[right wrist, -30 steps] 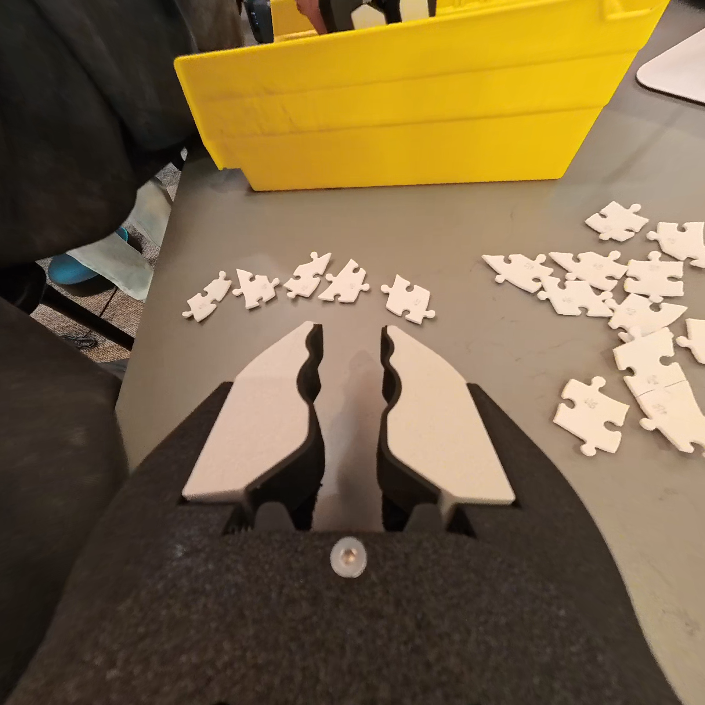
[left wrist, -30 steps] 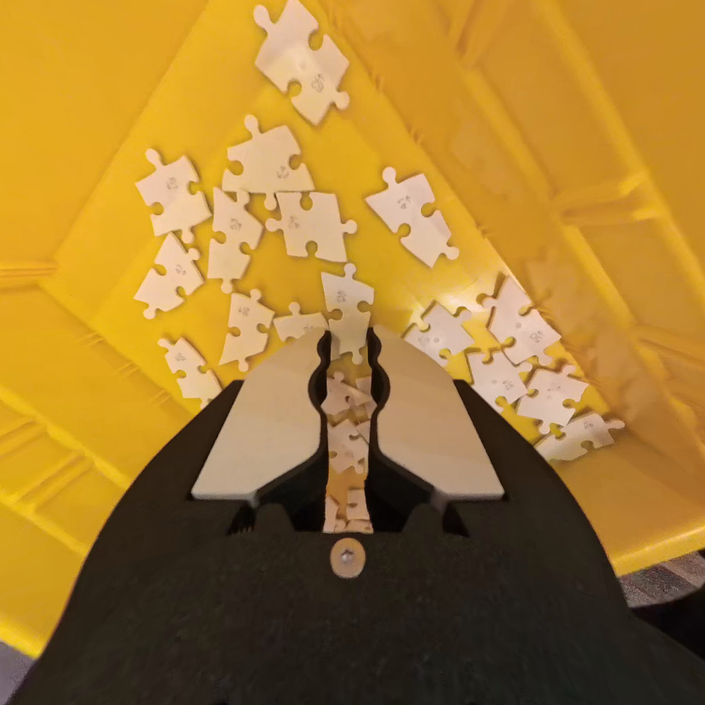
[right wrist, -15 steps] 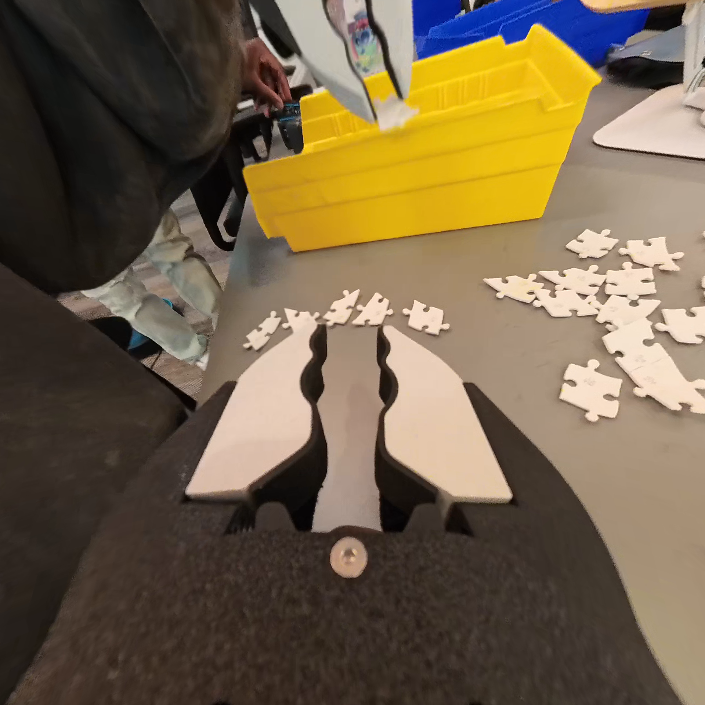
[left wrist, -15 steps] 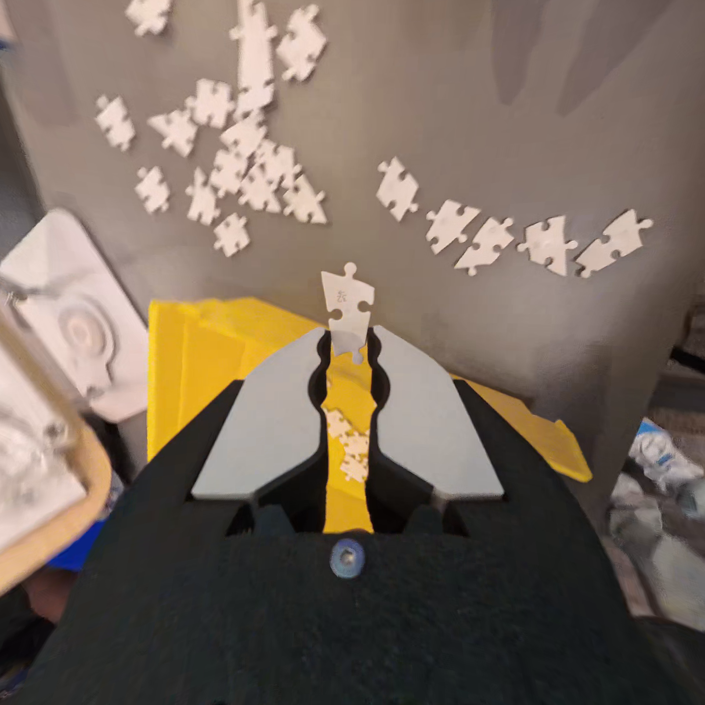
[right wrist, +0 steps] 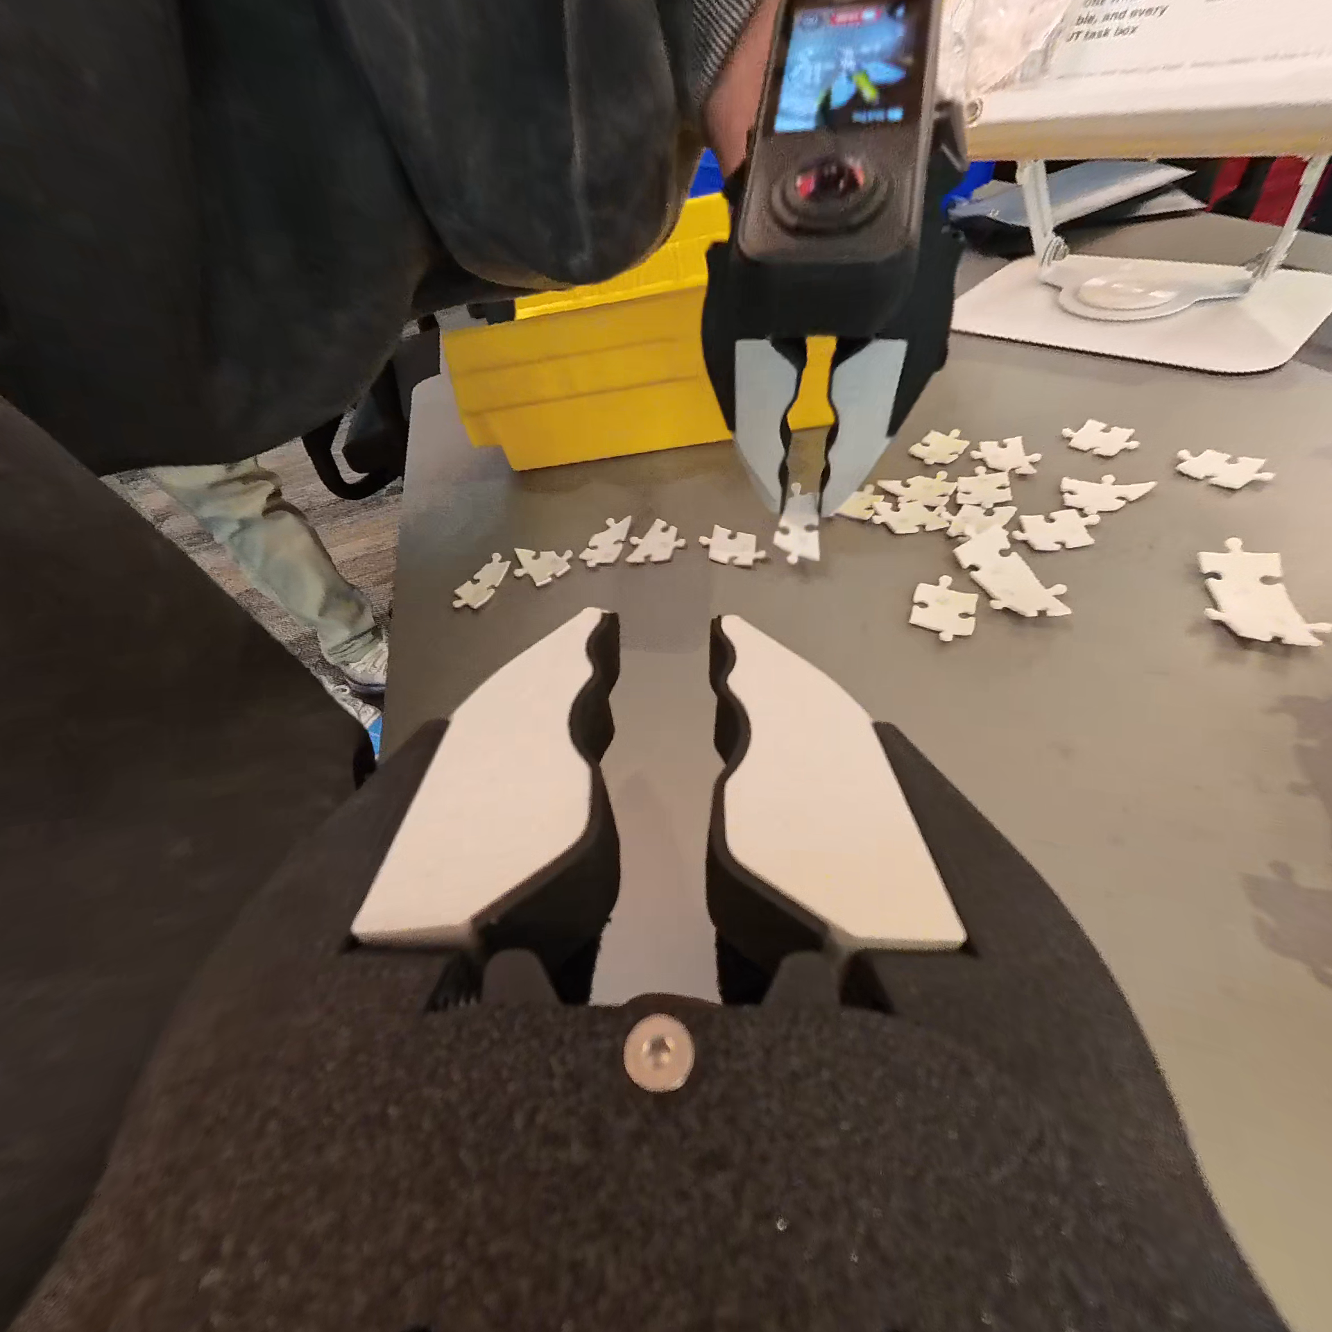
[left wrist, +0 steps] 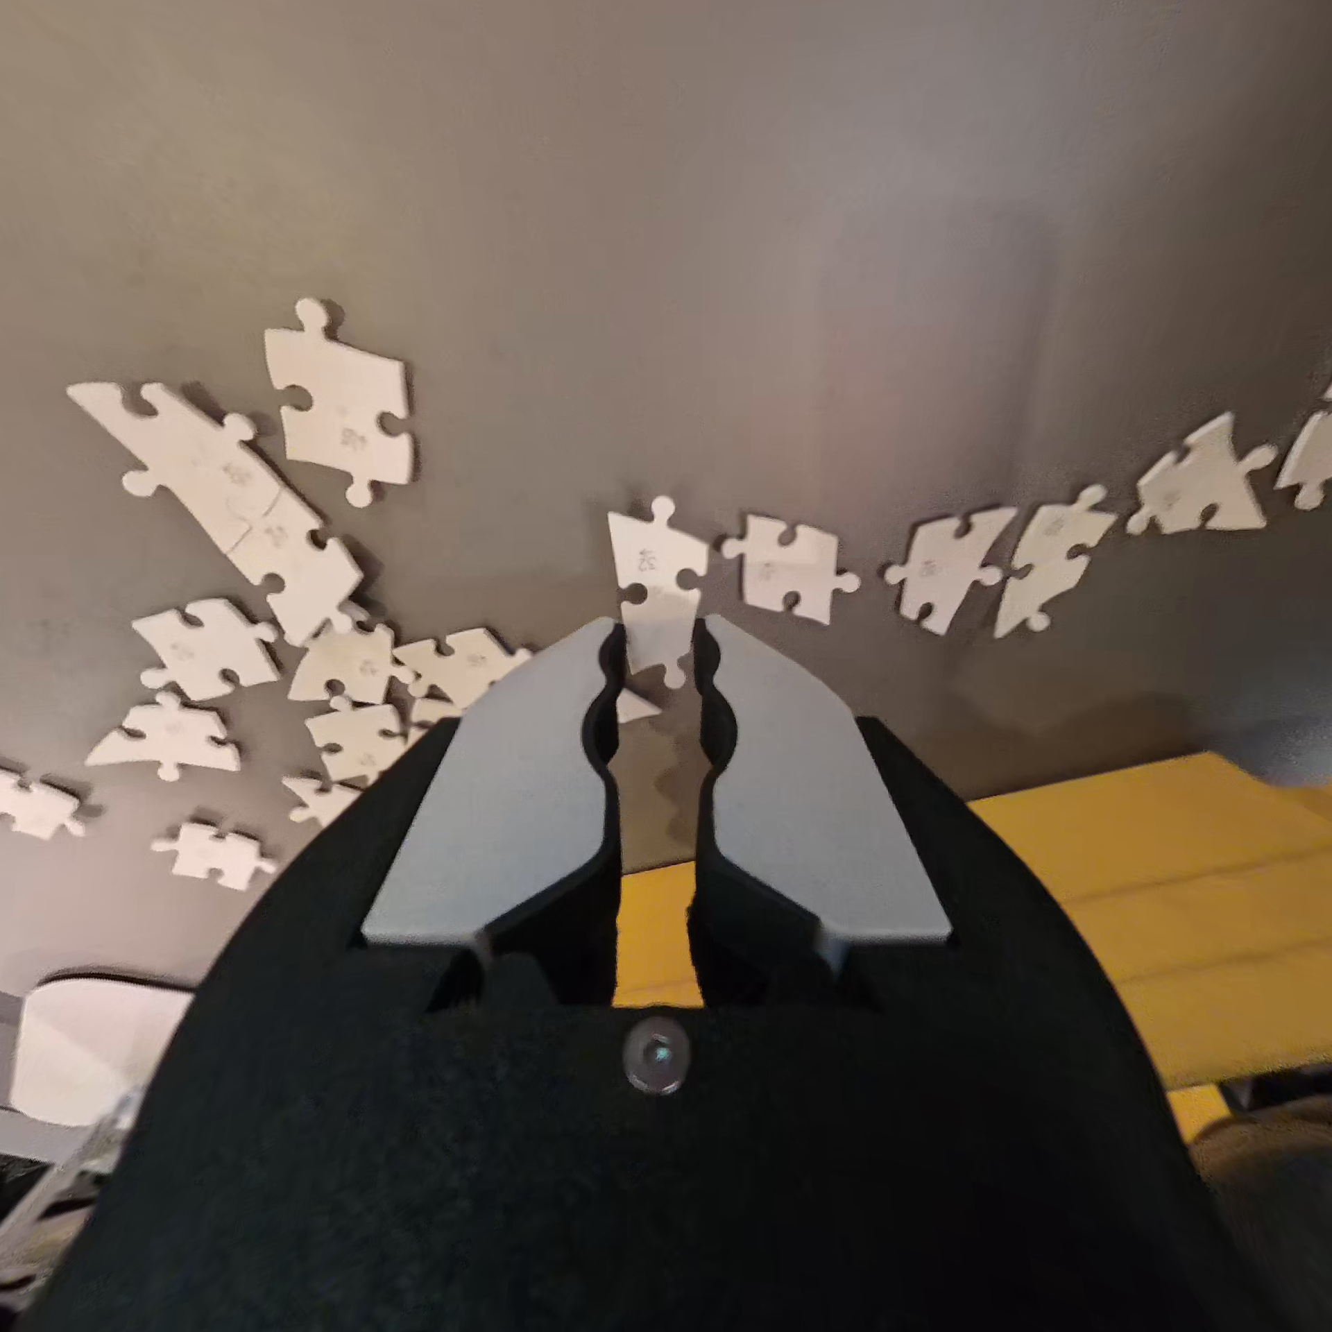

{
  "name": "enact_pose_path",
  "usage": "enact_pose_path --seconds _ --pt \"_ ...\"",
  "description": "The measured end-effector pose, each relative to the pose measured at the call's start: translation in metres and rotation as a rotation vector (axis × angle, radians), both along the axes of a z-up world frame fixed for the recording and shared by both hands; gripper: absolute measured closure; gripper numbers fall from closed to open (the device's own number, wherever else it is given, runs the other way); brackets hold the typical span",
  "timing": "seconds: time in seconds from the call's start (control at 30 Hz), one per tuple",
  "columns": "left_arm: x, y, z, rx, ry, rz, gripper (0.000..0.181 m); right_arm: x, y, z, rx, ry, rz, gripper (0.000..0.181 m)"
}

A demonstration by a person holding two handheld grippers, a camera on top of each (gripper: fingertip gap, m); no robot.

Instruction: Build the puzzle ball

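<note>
Puzzle pieces lie scattered on the grey table, all white and face down. One puzzle piece is clamped between the tips of the left gripper, which points down at the table; the piece hangs just above the surface at the end of a row of five pieces, next to the nearest one. On the other side of the gripper a loose heap of pieces spreads out, with two joined strips among them. Behind the left gripper stands a yellow bin. The right gripper hovers over bare table nearer the camera, its fingers apart with nothing between them. A white stand base sits at the far corner of the table.
</note>
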State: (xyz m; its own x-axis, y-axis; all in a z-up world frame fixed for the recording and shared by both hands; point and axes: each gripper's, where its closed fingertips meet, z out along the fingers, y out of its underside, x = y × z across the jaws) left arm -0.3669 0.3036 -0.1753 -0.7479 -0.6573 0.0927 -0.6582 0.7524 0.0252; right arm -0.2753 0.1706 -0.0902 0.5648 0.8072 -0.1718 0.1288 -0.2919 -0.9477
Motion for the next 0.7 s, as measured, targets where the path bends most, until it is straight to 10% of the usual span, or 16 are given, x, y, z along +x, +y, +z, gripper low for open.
enact_pose_path --seconds 0.47,0.7 --pt "0.003 -0.003 -0.014 -0.03 0.086 -0.068 0.163 -0.003 0.0 -0.01 -0.037 -0.005 0.019 0.157" --pt "0.002 0.001 -0.016 0.015 0.101 -0.042 0.128 -0.004 0.0 -0.012 -0.044 -0.009 0.025 0.157"
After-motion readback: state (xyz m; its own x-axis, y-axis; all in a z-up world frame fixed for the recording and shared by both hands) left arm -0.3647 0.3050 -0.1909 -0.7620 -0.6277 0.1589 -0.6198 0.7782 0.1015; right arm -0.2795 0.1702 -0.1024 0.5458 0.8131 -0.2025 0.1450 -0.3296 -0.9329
